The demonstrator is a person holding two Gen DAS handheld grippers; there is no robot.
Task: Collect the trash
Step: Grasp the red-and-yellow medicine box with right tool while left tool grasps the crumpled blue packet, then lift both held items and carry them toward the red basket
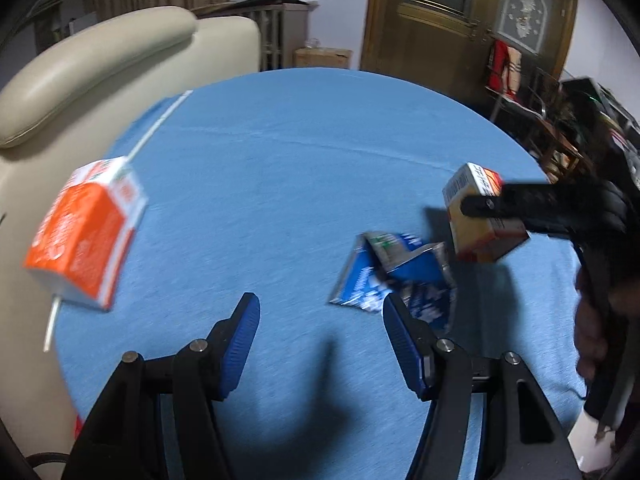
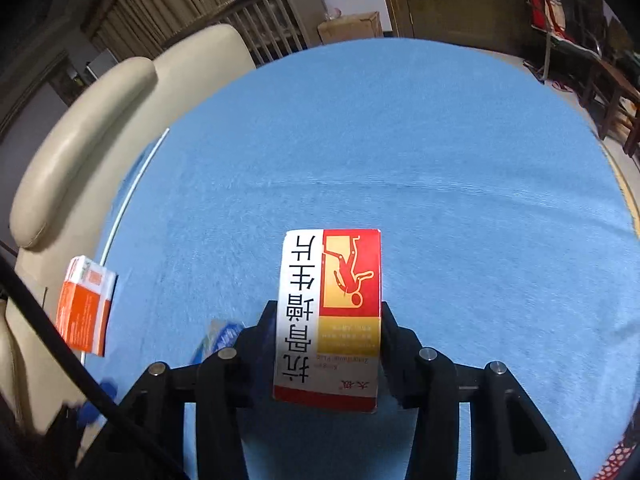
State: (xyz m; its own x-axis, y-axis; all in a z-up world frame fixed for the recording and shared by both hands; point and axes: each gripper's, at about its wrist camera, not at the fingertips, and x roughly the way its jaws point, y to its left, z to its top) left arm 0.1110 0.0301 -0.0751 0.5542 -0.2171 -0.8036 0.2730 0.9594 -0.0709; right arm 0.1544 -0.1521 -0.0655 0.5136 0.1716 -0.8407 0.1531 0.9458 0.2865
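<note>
My right gripper (image 2: 328, 312) is shut on a red, yellow and white medicine box (image 2: 330, 312) and holds it above the blue tablecloth (image 2: 400, 152). In the left wrist view the same box (image 1: 476, 216) hangs at the right in the black right gripper (image 1: 476, 206). My left gripper (image 1: 320, 308) is open and empty, low over the cloth. A crumpled blue wrapper (image 1: 396, 276) lies just ahead of its right finger (image 1: 404, 340). An orange and white carton (image 1: 86, 236) stands at the table's left edge; it also shows in the right wrist view (image 2: 86, 306).
A white straw (image 1: 156, 128) lies along the table's left edge. A cream leather chair (image 1: 80, 72) stands close against the left side. A wooden door (image 1: 440, 20) and cluttered chairs (image 1: 560, 128) are behind the table.
</note>
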